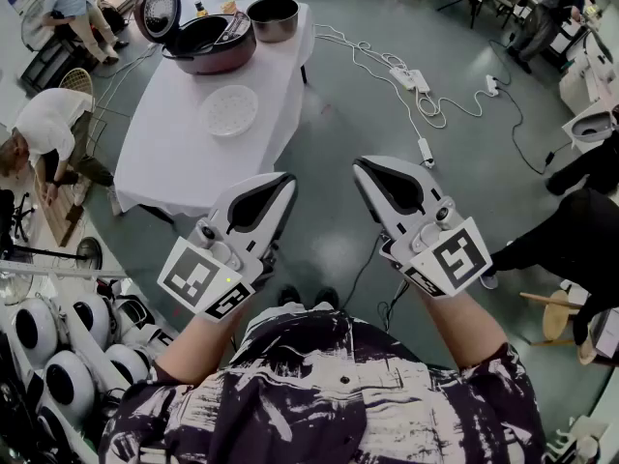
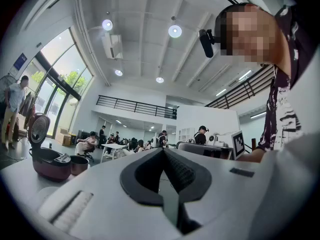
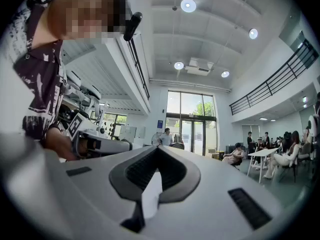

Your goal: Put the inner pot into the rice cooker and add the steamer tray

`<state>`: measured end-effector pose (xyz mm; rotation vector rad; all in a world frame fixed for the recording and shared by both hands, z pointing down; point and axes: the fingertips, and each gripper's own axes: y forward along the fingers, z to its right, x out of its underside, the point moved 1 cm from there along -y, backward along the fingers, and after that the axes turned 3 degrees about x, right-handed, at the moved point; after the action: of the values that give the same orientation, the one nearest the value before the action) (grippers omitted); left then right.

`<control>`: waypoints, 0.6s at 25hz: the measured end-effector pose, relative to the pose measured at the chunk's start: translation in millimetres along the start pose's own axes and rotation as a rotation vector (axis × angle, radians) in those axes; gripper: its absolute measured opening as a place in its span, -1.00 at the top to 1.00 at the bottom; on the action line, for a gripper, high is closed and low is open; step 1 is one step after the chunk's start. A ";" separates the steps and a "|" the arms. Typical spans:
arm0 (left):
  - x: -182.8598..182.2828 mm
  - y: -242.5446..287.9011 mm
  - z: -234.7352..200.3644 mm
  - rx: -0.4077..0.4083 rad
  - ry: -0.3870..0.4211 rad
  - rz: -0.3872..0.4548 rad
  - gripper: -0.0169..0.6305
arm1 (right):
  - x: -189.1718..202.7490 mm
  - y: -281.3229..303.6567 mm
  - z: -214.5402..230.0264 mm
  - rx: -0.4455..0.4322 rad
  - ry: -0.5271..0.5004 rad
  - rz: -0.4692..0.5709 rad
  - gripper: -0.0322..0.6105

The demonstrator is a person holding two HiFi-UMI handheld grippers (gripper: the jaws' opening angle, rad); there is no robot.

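One bench (image 1: 184,153) under a white cloth stands ahead of you, well apart from both of your tools. At its far end sits the cooker (image 1: 200,44), dark red, its lid tipped up and back. Its well shows dark, and you cannot tell from the head view what lies in it.

Your left hand-held gripper (image 1: 286,178) is over the floor, short of the bench's near edge. Its jaws are closed tip to tip with nothing between them. Your right hand-held gripper (image 1: 359,166) is level with it and just beside it, jaws also pressed together and empty. Both point about level toward the bench.

The pot (image 1: 273,17) stands upright on the cloth at the far corner, just beside the cooker and outside it. Its inside is dark, and its contents cannot be made out. The left gripper view shows it low and close against the cooker's side.

The tray (image 1: 230,111), a white round disc, lies flat on the cloth nearer to you than the cooker, apart from both cooker and pot.
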<state>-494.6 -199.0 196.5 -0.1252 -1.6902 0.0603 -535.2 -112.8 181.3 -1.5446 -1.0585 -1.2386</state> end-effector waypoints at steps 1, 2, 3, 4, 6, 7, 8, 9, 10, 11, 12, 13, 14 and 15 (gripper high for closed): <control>-2.0 0.2 -0.7 0.001 0.000 0.000 0.93 | -1.8 0.8 0.3 0.000 0.000 0.000 0.94; -4.0 0.4 -1.4 0.001 0.001 0.000 0.93 | -3.5 1.4 0.5 -0.001 0.001 0.000 0.94; -5.8 0.5 -1.8 0.002 0.001 -0.001 0.93 | -5.1 1.9 0.8 -0.001 0.001 -0.001 0.94; -7.3 0.6 -2.0 0.002 0.002 -0.001 0.93 | -6.5 1.9 1.1 -0.001 0.000 -0.001 0.94; -8.9 1.0 -1.1 0.002 0.002 0.000 0.93 | -8.3 0.7 1.3 -0.001 -0.002 -0.002 0.94; -8.9 1.2 -0.4 0.002 0.003 0.000 0.93 | -8.6 -0.1 1.4 -0.002 -0.002 -0.001 0.94; -8.4 1.3 0.0 0.002 0.003 0.000 0.93 | -8.5 -0.7 1.5 -0.001 -0.002 0.001 0.94; -7.9 1.3 0.0 0.002 0.003 -0.001 0.93 | -8.4 -1.1 1.9 0.001 -0.001 0.003 0.94; -7.4 1.4 -0.1 0.002 0.002 0.000 0.93 | -8.1 -1.4 2.6 0.004 0.003 0.005 0.94; -6.9 1.6 -0.3 0.001 0.001 0.000 0.93 | -7.5 -1.7 3.5 0.006 0.007 0.005 0.94; -6.5 2.0 -0.4 0.000 0.000 0.000 0.93 | -6.6 -2.2 4.2 0.007 0.009 0.003 0.94; -6.1 2.3 -0.2 0.000 0.000 0.000 0.93 | -5.7 -2.8 4.5 0.006 0.007 -0.001 0.94; -5.7 2.6 -0.1 -0.001 -0.001 0.000 0.93 | -4.8 -3.5 4.4 0.004 0.003 -0.003 0.94; -5.2 2.8 -0.2 -0.002 -0.003 0.000 0.93 | -4.1 -4.3 4.5 0.003 -0.002 -0.003 0.93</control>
<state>-493.7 -196.9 191.1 -0.1265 -1.6931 0.0587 -538.9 -107.8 177.1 -1.5427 -1.0639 -1.2377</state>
